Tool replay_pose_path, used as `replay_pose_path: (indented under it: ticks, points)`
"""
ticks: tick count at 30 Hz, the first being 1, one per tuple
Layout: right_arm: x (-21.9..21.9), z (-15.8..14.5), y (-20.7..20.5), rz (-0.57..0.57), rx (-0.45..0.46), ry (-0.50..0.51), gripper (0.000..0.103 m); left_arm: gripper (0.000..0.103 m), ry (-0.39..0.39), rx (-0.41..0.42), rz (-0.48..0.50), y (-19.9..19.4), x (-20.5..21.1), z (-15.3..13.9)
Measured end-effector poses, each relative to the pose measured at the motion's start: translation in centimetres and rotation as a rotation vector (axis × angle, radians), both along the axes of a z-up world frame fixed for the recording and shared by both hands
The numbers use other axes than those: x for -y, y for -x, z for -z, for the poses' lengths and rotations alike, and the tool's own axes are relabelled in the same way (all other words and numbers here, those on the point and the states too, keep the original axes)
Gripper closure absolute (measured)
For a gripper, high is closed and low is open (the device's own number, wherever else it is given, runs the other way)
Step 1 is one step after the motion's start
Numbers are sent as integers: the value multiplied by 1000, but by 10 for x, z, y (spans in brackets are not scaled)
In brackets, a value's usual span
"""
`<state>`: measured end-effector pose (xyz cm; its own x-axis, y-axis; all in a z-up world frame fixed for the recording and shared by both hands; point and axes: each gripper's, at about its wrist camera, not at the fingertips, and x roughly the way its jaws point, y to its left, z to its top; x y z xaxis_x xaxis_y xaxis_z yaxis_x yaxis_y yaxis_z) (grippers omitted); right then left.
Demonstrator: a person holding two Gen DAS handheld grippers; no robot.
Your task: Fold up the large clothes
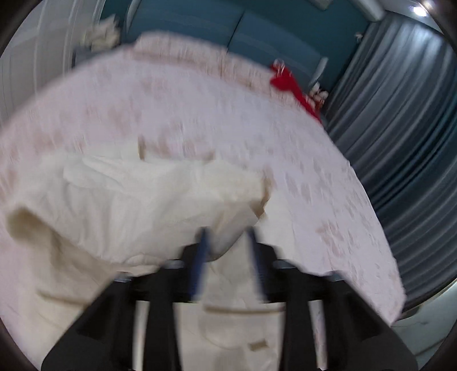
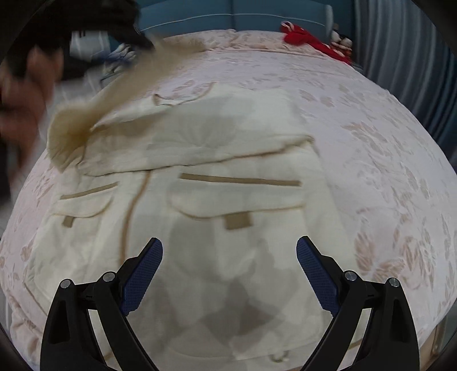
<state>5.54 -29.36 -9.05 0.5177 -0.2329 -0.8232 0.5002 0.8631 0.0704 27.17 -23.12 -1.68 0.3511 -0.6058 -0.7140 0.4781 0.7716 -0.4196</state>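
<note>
A cream jacket [image 2: 217,177] with tan trim and two flap pockets lies spread on the bed. My right gripper [image 2: 230,251] hovers above its lower front, jaws wide open and empty. In the left wrist view, which is motion-blurred, my left gripper [image 1: 227,234] is shut on a fold of the jacket's cream fabric [image 1: 137,197] and holds it lifted above the bed. The lifted sleeve [image 2: 94,114] shows blurred at the upper left of the right wrist view, with the person's hand [image 2: 25,94] beside it.
The bed has a pink floral cover [image 2: 385,159]. A red garment [image 2: 305,38] lies at its far right corner, also in the left wrist view [image 1: 297,88]. A teal headboard [image 1: 228,25] is behind, grey curtains [image 1: 400,128] to the right. Other clothes [image 2: 120,54] lie far left.
</note>
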Motion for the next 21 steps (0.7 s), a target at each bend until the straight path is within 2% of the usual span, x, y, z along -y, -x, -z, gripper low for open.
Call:
replay_pose_path:
  ticks: [1,3,4,5,6,9,11,14,19,21]
  points:
    - [8,2,2,13,-2,-11,10,40,9,-19,-25,4,-4,8]
    - [18,3,4,28,3,-22,10,30,59,-52,-62,8,-22,19]
    - [25,4,3,37,8,-31,9,20,75,-64,-73,4,-31,21]
    - [31,3,1,42,15,-39,9,15,95,-67,-101,2,-46,22]
    - [37,2,-2,47,25,-47,10,14,108,-57,-139,-3,-64,22]
    - [59,-5,-21,66,75,-82,10,12,80,-44,-237,-24,-107,20]
    - [75,-8,-39,81,113,-125,9,12,52,-88,-333,-51,-147,31]
    - [95,-6,-75,94,143,-185,10,12,92,-187,-460,-84,-199,57]
    - [105,11,-131,87,126,-234,11,15,143,-268,-556,-109,-236,90]
    - [103,20,-147,69,106,-248,19,19,168,-290,-569,-114,-242,100]
